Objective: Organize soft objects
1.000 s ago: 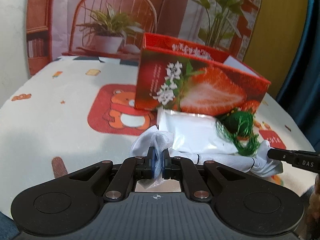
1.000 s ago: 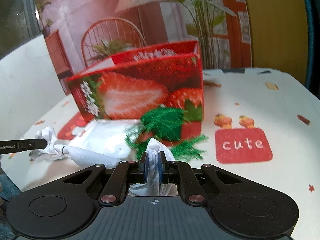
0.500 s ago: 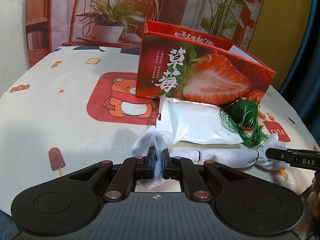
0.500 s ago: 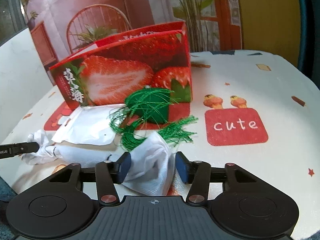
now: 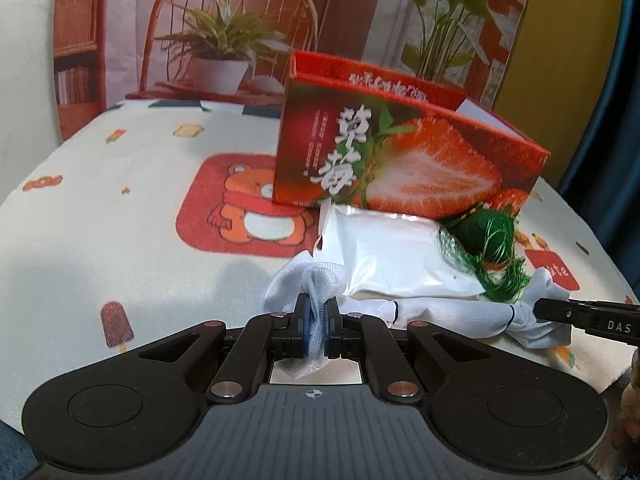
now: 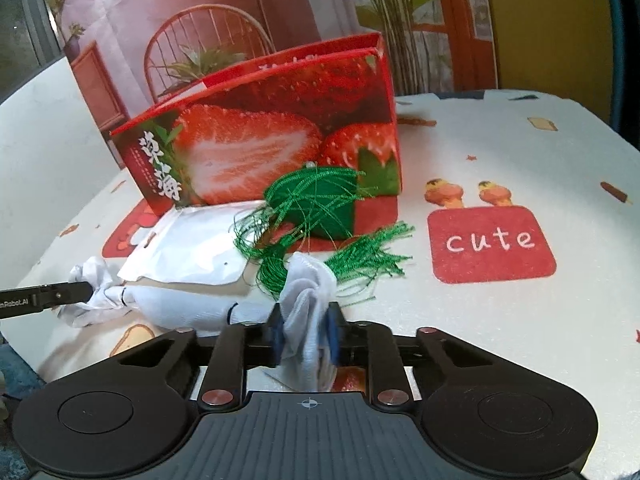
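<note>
A long white cloth (image 5: 432, 314) lies along the table's near edge, stretched between my grippers. My left gripper (image 5: 316, 320) is shut on its left end. My right gripper (image 6: 305, 330) has closed on its right end (image 6: 308, 292), with bunched fabric keeping the jaws a little apart. A white plastic pouch (image 5: 384, 252) lies behind the cloth, also in the right wrist view (image 6: 192, 248). A green tasselled soft thing (image 6: 316, 210) leans against the red strawberry box (image 6: 272, 140).
The strawberry box (image 5: 400, 160) stands open-topped mid-table on a patterned tablecloth (image 5: 120, 220). A red "cute" patch (image 6: 492, 244) lies to the right. The table edge runs just below the cloth. A printed backdrop stands behind.
My right gripper opened half a second ago and has now closed again on the cloth's right end. My left gripper has kept its hold.
</note>
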A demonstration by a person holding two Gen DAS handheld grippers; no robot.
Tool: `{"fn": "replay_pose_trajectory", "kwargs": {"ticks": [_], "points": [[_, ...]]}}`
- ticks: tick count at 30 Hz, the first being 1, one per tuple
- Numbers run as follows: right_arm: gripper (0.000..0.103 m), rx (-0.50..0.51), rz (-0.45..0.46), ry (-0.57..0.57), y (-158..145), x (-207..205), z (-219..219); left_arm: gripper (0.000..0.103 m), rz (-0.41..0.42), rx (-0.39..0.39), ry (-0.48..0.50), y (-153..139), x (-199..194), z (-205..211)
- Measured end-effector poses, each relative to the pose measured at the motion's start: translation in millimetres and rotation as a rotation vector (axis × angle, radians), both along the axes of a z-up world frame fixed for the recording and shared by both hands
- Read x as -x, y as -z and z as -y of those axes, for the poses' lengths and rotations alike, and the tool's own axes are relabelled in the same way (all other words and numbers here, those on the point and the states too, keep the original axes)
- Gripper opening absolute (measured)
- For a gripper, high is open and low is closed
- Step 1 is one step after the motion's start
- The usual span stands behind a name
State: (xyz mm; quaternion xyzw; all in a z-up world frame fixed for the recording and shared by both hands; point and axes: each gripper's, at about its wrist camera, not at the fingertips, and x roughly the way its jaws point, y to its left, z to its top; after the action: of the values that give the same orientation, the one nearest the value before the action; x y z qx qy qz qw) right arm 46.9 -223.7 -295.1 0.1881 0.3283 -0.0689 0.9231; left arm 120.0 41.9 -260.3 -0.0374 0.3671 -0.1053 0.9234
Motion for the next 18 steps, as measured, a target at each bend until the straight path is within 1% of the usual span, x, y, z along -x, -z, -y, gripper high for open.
{"fn": "replay_pose_trajectory", "kwargs": {"ticks": [3,7,9,14,18], "points": [[0.013,0.016,0.045,-0.006,-9.2,2.9,-1.7,0.007,0.036,0.0,-0.002,-8.4,1.7,-0.1],[0.013,0.036,0.125,-0.013,-28.4,6.9,-1.0,0.007,0.09,0.016,-0.009,-24.2,1.8,-2.3],[0.013,0.055,0.151,-0.02,-37.5,7.6,-0.4,0.007,0.118,0.021,-0.012,-32.5,1.9,-2.1],[0.013,0.077,0.197,-0.027,-55.2,4.2,1.5,0.007,0.164,0.031,-0.009,-51.2,-2.5,-0.5],[0.013,0.088,0.213,-0.029,-65.3,-0.2,4.8,0.007,0.186,0.026,0.0,-62.7,-9.2,3.4]]}}
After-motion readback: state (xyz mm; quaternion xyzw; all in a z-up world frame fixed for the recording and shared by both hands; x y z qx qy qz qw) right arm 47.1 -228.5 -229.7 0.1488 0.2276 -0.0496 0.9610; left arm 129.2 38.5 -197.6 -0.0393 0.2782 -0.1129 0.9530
